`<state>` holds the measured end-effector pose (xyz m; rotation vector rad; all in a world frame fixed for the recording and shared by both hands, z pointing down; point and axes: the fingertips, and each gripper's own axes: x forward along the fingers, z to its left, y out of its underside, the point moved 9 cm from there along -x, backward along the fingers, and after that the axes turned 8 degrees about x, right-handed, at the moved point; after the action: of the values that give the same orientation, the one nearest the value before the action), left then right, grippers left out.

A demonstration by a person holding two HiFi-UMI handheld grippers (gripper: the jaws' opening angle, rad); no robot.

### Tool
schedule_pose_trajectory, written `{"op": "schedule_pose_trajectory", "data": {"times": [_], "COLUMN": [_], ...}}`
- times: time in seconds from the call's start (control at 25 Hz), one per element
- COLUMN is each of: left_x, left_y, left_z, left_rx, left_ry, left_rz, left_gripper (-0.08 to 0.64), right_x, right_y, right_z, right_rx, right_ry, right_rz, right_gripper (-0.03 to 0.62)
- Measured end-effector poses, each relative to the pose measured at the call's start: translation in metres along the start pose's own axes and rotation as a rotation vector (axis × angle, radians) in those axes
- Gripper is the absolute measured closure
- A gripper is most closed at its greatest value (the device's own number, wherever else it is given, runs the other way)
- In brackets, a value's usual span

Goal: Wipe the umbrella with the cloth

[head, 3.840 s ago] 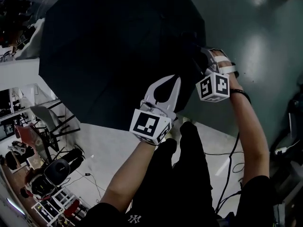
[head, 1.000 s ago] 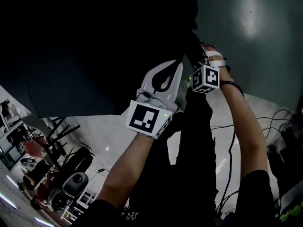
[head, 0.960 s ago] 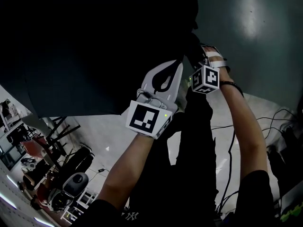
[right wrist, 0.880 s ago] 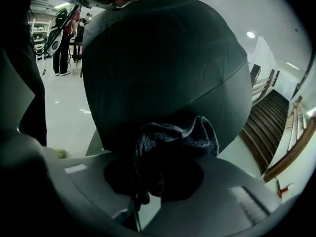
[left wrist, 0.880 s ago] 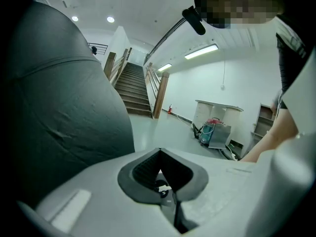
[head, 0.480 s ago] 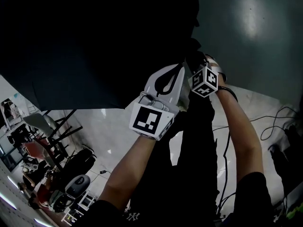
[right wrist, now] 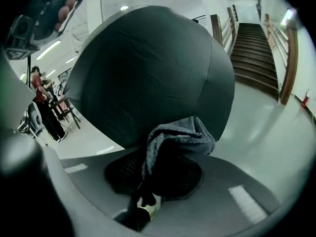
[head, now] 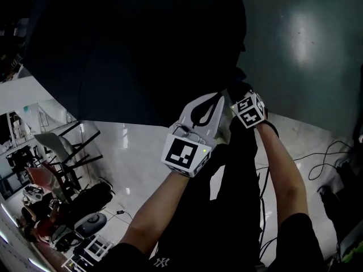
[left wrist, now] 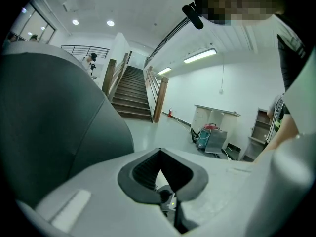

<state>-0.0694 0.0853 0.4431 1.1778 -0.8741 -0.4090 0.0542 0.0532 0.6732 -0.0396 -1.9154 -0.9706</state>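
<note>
Head view puts the open black umbrella (head: 125, 44) ahead of and above both tools, its canopy filling the space just beyond their tips; the left hand-held gripper (head: 217, 97) sits close beside the right one, jaws pressed together with nothing between them, so it is not bracing the canopy; the right hand-held gripper (head: 237, 92) is clamped on a grey cloth (right wrist: 180, 135), which bunches in a wad over its tips, near the canopy's lower edge; whether it touches, I cannot tell. The main risk, as I judge it, is that a firm wipe pushes or rolls the umbrella away, since nothing visible steadies it; next, the hard tips could rub the fabric if the wad shifts; last, drag could tug the cloth out of the pinch.
</note>
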Motion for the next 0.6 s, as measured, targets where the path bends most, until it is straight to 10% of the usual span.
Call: {"op": "schedule_pose_trajectory", "data": {"times": [0.32, 0.6], "left_x": [-0.053, -0.089], "left_y": [-0.050, -0.095], "left_z": [-0.009, -0.011], "left_rx": [-0.027, -0.034], "left_ry": [-0.003, -0.004], "left_rz": [0.000, -0.008], "left_gripper": [0.558, 0.558], "right_x": [-0.106, -0.202], "right_y": [-0.037, -0.103], "right_z": [0.024, 0.057], "right_rx": [0.181, 0.132], "right_ry": [-0.038, -0.058], "right_rz": [-0.083, -0.168], "right_gripper": [0.506, 0.506]}}
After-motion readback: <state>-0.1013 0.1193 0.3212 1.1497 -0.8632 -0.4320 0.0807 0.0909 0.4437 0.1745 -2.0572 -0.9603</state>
